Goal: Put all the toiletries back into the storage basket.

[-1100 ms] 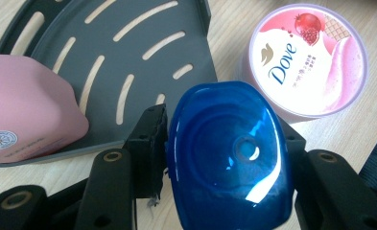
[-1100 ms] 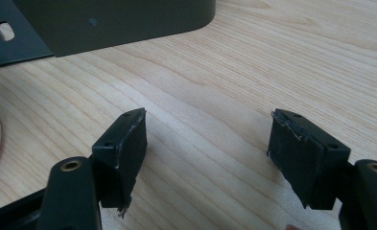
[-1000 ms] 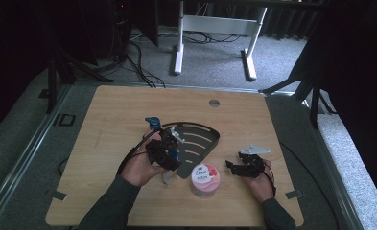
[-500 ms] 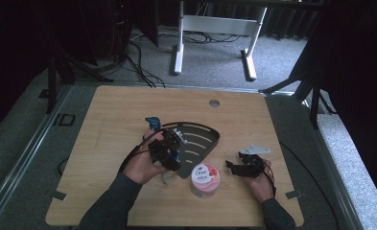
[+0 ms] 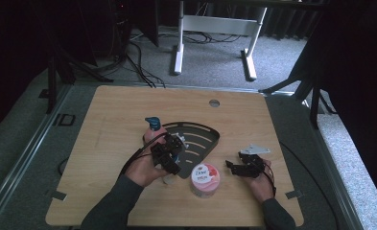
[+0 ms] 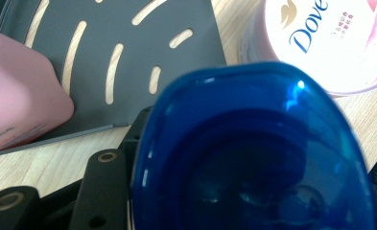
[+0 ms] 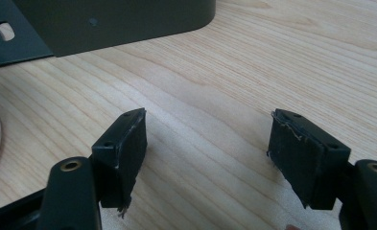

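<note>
My left gripper (image 5: pixel 169 160) hovers at the near left edge of the dark slotted tray (image 5: pixel 201 138). A translucent blue cap (image 6: pixel 253 153) sits between its jaws, with one black finger (image 6: pixel 104 187) pressed against it, and a whitish body (image 5: pixel 169 180) shows below the hand. A pink Dove jar (image 5: pixel 205 178) stands just right of it, close to the cap (image 6: pixel 320 43). A pink bottle (image 6: pixel 18 96) lies on the tray (image 6: pixel 128 48). My right gripper (image 5: pixel 236 167) is low over bare wood right of the jar, open (image 7: pixel 207 143) with nothing between its pads.
A blue pump top (image 5: pixel 152 123) stands behind the left hand by the tray's left corner. The tray's curved rim (image 7: pixel 104 19) lies just ahead of the right gripper. A small round hole (image 5: pixel 214 102) is in the table's far side.
The left hand has shifted very slightly with the blue-capped thing still in its jaws. The right gripper and the jar stay where they were.
</note>
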A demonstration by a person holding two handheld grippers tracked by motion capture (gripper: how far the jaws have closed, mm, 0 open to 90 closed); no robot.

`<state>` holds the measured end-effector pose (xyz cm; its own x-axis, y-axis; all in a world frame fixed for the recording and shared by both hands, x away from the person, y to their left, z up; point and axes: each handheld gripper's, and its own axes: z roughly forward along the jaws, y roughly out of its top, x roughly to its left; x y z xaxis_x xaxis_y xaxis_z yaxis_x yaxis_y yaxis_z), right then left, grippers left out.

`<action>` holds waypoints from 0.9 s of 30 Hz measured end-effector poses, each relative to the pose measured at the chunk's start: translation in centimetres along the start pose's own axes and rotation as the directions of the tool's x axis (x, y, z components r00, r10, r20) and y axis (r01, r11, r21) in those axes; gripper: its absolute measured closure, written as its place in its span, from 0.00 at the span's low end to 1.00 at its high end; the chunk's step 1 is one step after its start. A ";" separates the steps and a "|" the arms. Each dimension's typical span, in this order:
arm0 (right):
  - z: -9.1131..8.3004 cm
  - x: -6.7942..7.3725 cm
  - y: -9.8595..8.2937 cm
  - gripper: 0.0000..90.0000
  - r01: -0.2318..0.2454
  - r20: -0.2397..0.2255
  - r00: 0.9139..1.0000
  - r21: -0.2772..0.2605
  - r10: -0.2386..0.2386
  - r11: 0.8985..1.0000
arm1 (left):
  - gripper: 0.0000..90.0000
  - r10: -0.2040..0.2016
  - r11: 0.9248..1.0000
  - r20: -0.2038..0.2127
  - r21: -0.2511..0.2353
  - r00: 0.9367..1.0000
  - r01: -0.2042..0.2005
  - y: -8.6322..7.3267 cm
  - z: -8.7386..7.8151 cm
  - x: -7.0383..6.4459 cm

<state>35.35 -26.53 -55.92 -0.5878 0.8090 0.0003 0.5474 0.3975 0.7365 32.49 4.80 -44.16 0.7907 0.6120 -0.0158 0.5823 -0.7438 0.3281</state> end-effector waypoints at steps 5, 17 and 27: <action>0.0 0.0 0.0 0.32 0.000 0.000 1.000 0.000 0.000 1.000 | 0.58 0.018 1.000 -0.024 0.003 1.000 -0.018 -0.1 -0.1 -0.1; 0.0 0.0 0.0 0.32 0.000 0.000 1.000 0.000 0.000 1.000 | 0.61 0.031 0.999 -0.019 0.007 0.999 -0.031 -0.1 -0.2 0.0; 0.0 0.0 0.0 0.32 0.001 0.000 1.000 0.000 -0.001 1.000 | 0.61 0.038 0.999 -0.016 -0.018 0.999 -0.038 0.1 -0.8 -0.1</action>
<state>35.35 -26.54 -55.92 -0.5883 0.8087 -0.0004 0.5466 0.3980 0.7367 32.28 4.88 -43.40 0.8090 0.5877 0.0116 0.5483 -0.7615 0.3458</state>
